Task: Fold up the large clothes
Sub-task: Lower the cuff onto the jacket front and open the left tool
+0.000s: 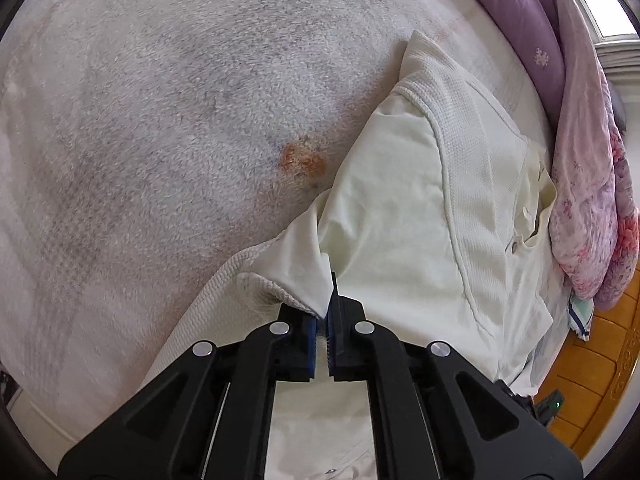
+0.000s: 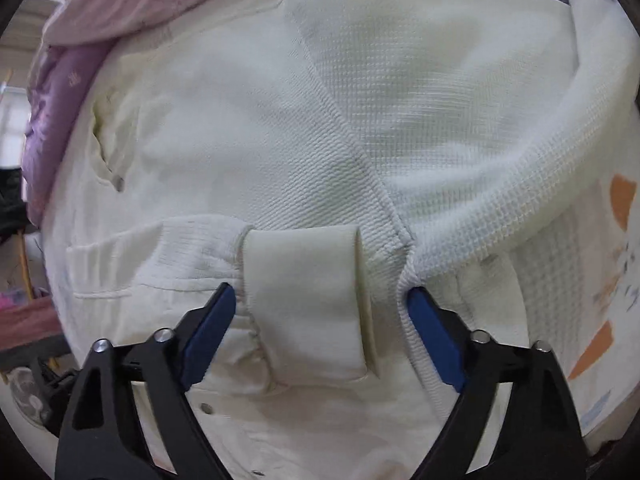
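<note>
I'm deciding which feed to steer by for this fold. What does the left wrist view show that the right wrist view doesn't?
Left wrist only: the left tool shut on a pinch of the jacket, the fleece blanket with an orange stain, and wood floor.

Right wrist only: the right tool open, its pads either side of a folded tab without pressing it, and a cuff.

Both: the cream jacket and the purple quilt.

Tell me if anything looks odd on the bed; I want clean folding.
An orange-brown stain marks the fuzzy grey-white blanket, just left of the cream jacket. It stands out as the only rusty patch on that pale pile.
</note>
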Motion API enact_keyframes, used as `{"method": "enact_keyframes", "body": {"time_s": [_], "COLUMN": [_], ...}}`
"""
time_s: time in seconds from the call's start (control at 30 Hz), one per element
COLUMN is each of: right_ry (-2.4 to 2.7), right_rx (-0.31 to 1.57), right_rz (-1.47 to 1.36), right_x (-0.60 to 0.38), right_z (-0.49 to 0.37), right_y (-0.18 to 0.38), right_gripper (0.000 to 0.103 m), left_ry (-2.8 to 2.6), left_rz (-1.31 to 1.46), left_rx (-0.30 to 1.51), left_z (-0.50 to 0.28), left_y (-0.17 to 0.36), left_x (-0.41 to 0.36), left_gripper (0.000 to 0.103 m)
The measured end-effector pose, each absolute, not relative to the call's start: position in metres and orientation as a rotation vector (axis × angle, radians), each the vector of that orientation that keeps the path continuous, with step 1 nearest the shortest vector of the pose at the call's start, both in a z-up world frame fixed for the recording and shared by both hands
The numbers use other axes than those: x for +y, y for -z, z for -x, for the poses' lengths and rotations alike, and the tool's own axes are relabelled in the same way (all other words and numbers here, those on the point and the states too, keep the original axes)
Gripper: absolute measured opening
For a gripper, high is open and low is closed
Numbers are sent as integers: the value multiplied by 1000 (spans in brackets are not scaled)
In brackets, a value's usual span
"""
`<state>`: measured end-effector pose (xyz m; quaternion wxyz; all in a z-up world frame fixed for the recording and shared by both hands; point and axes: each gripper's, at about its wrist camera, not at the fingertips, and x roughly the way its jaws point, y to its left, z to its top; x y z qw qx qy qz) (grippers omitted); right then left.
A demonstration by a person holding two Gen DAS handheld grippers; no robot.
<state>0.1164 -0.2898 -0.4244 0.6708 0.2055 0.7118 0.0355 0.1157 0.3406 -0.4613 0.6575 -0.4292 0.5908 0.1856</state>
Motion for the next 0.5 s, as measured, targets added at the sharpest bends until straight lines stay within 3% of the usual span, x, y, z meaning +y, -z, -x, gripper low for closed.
{"method": "enact_keyframes", "body": {"time_s": [0.03,0.1,0.13,0.3,0.43,0.47,0.5], "right_ry": [-50,-58,-74,-65,-70,-76,-111], "right_rx": [1624,1691,1718,1671,1650,1625,1561], "right_rz": [-460,-503,-572,-581,-715,-749,-778], "right_x": [-294,-298,-302,-302,-306,-308,-309], "right_z": [-114,-110,-105,-98,-111,-114,-119], "right_y": [422,422,422,418,446,446,442], "right_gripper": [56,55,49,49,56,56,48], "left_ry": [-415,-410,-408,-408,-383,-378,-376], "left_rz": [975,973,968,951,984,981,980], "left_rx": [1341,1340,1342,1353,1341,1341,1341], "left_z": [-115,-116,-116,-121,-118,-118,-117], "left_y": [462,461,460,463,465,465,465], "left_x": [341,340,340,335,338,338,338], "left_gripper": [3,3,3,3,3,3,3]}}
